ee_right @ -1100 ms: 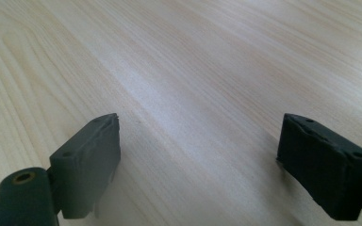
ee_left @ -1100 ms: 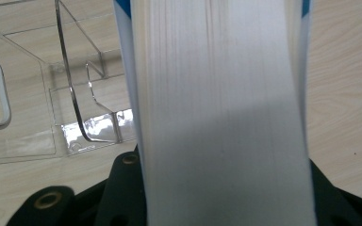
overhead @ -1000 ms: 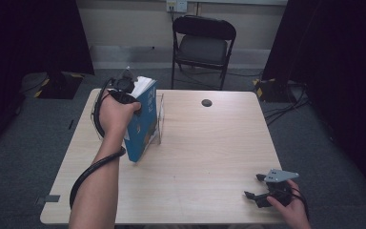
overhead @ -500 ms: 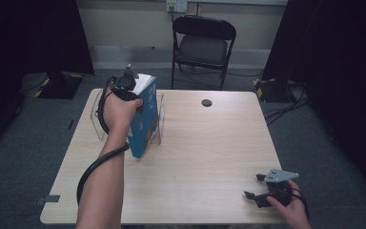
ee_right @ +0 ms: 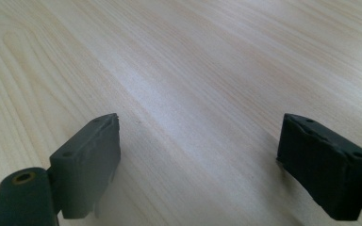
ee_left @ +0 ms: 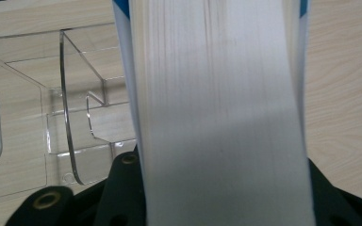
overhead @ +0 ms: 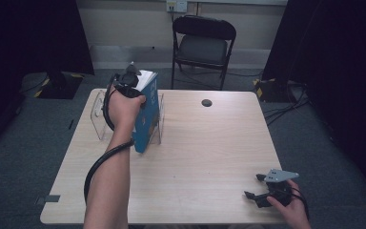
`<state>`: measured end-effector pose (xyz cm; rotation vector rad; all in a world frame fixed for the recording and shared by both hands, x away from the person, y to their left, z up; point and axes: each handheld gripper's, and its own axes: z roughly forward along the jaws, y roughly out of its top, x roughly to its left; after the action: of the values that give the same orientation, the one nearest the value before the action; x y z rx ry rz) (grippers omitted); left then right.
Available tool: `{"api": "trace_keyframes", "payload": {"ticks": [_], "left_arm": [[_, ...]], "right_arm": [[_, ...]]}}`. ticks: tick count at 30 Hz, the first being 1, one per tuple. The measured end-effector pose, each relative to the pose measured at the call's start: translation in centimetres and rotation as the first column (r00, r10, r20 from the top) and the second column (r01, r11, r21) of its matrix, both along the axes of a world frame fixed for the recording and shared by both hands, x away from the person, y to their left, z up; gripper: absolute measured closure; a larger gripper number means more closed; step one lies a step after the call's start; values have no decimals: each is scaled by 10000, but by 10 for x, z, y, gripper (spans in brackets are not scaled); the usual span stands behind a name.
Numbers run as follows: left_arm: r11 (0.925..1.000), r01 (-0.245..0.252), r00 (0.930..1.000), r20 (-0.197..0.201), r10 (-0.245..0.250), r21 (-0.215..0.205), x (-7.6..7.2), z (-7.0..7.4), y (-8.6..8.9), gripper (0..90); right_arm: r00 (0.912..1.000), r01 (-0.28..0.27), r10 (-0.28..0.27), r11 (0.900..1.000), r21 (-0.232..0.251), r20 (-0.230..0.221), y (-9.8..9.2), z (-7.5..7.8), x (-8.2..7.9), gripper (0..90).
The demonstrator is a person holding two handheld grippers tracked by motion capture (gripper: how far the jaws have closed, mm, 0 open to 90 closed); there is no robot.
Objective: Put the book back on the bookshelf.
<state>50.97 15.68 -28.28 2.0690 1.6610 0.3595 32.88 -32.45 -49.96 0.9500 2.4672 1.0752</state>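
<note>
A thick blue book (overhead: 148,121) with white page edges (ee_left: 217,117) stands on end in a clear acrylic rack (overhead: 100,114) at the table's back left. My left gripper (overhead: 134,88) comes down on the book's top and is shut on it, with the pages running up between the black jaws in the left gripper view. The rack's dividers (ee_left: 73,127) lie to the left of the book there. My right gripper (overhead: 256,190) rests low over the bare wood at the front right, open, with nothing between its pads (ee_right: 92,160).
The light wooden table (overhead: 209,152) carries a small black round disc (overhead: 207,102) near its back edge. A black folding chair (overhead: 204,43) stands behind the table. Dark curtains hang at both sides, and cables lie on the floor.
My left hand has shifted slightly back and right with the book, which now stands a little more upright in the rack. The right gripper has not moved.
</note>
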Motion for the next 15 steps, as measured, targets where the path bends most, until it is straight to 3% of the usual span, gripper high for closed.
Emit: {"api": "trace_keyframes", "payload": {"ticks": [5, 9, 15], "left_arm": [[10000, -65, 9999, 85, 65, -23, 6, -3, -1, 620], [9997, 70, 9999, 79, -72, 235, 9, -10, -7, 618], [9993, 140, 9999, 87, -143, 360, 4, -13, -4, 604]], "right_arm": [[10000, 9, -9, 10000, 8, -22, 0, 0, 0, 133], [10000, 7, -7, 10000, 9, -23, 0, 0, 0, 133], [10000, -4, 4, 10000, 8, -20, 0, 0, 0, 133]]}}
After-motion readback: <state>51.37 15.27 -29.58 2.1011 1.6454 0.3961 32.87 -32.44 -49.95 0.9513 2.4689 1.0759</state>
